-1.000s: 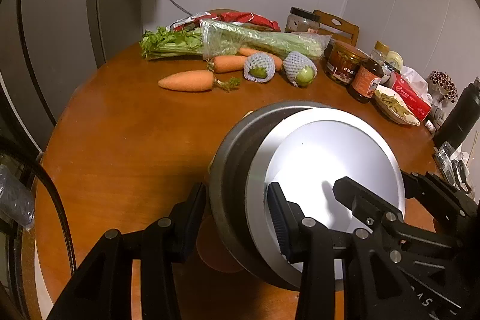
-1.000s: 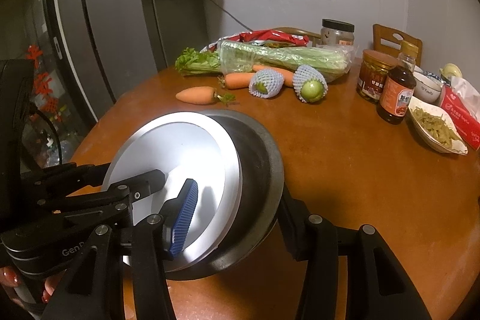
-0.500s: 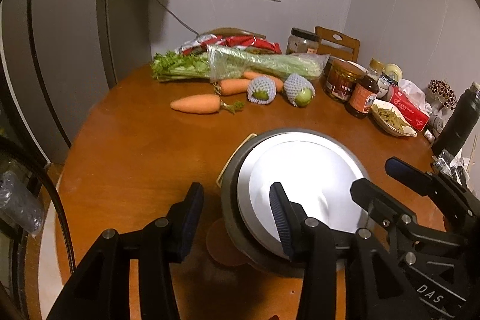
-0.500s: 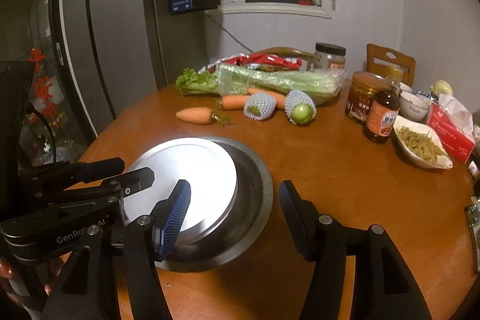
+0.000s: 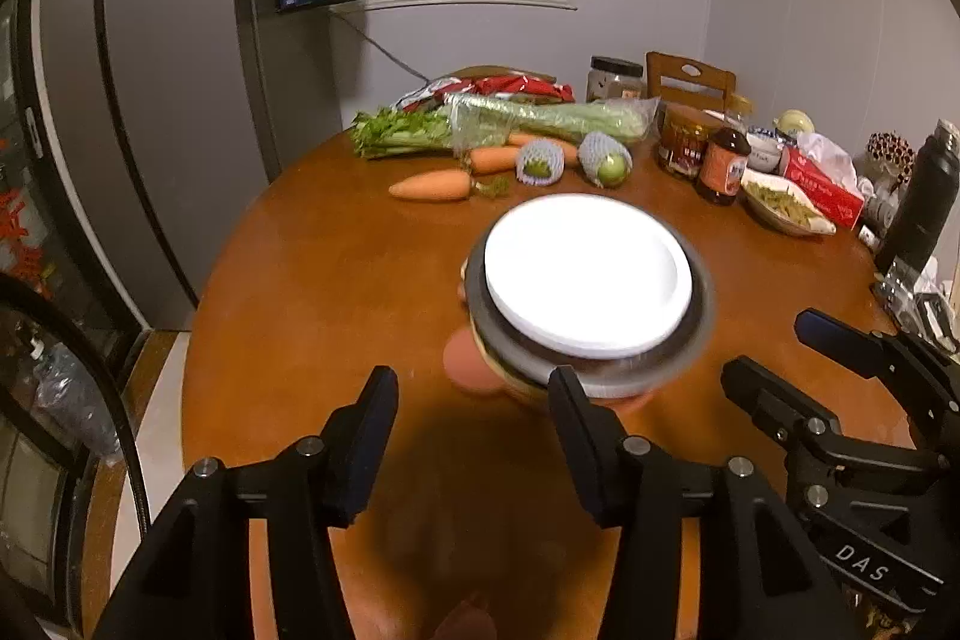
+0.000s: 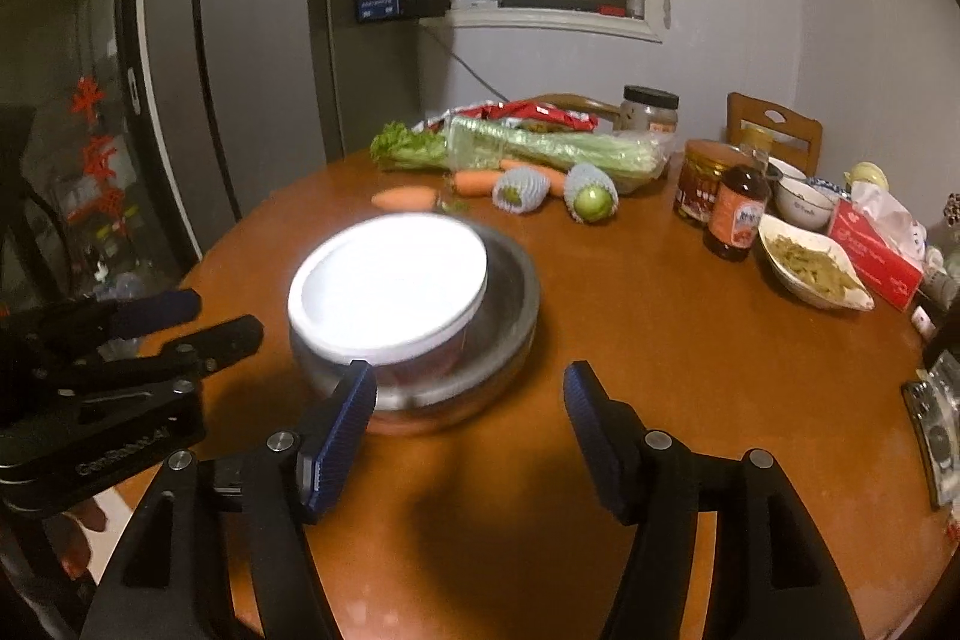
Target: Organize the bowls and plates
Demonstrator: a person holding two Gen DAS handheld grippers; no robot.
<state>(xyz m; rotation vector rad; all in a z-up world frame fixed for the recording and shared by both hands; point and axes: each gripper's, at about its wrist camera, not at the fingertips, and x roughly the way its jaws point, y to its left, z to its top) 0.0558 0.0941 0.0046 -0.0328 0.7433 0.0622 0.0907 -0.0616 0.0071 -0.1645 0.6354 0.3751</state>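
Looking along our two tools, we see a white plate [image 5: 585, 274] sitting in a steel bowl [image 6: 510, 304], stacked on the round wooden surface [image 5: 336, 280] just ahead of both. Beneath the stack, tan and pinkish edges peek out in the left view; we cannot tell what they are.

The left hand-held gripper [image 5: 474, 436] is opening, jaws apart, nothing between them; the stack lies just beyond its right fingertip. The right hand-held gripper [image 6: 468, 418] is opening too, jaws apart and empty, with the bowl's near rim just ahead of its left blue pad [image 6: 336, 436].

We judge the step in hand to be letting go and backing off. To do it well, we should keep the jaws wide until the fingertips are clear of the rim, draw straight back without lifting the edge, and check that the plate sits level, since a nudge could slide it.

Farther ahead lie a carrot [image 5: 432, 186], bagged celery [image 5: 540, 121], two net-wrapped fruits and sauce jars.

Readable writing: "DAS" on the right tool's body as seen in the left view. Lettering on the left tool's body in the right view is blurred. Jar labels are too small to read.
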